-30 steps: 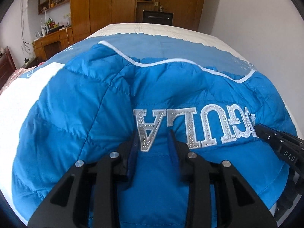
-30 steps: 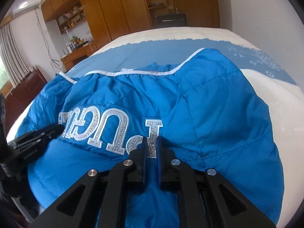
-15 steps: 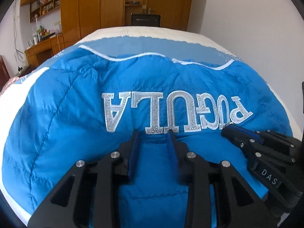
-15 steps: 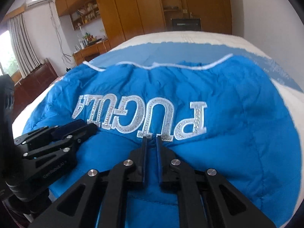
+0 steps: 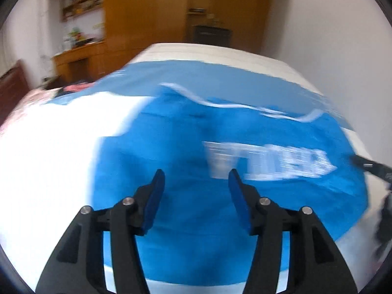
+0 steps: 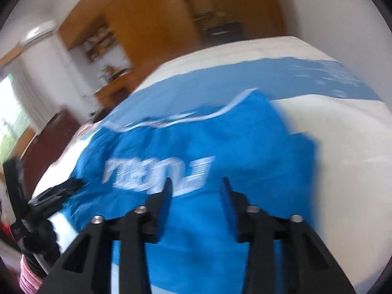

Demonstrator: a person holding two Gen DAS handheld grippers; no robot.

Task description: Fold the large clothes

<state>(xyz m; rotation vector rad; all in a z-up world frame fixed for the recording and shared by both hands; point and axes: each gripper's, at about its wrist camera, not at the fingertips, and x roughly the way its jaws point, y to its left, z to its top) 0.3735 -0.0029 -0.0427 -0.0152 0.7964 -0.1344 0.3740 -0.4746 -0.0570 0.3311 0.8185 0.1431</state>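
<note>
1. Nearest in the left wrist view, the left black two-finger gripper with blue pads (image 5: 196, 180) has its fingers spread wide with nothing between them; it hangs over the near part of the garment, and whether it touches the fabric I cannot tell.
2. The right black two-finger gripper with blue pads (image 6: 196, 187) is likewise spread apart and holds nothing, poised above the same near part.
3. Below both lies the bright blue padded jacket with silvery lettering (image 5: 220, 171), resting on the bed. Its shell looks smooth and slightly glossy, its body soft and puffy, so I judge it will spring back unless pressed flat.
4. The jacket reads as a compact, roughly rectangular bundle with the large silver lettering (image 6: 159, 174) facing up; motion blur makes the letters unreadable.
5. A thin white piping line (image 5: 245, 105) runs along the jacket's far edge.
6. Judging by the shape and both tools holding nothing, at least one fold seems done and just set down; further folds or smoothing probably remain.
7. Beyond it, the white bed cover with a paler blue band (image 5: 232, 78) spreads flat.
8. Farthest, orange-brown wooden wardrobes (image 5: 147, 7) line the room, blurred.
</note>
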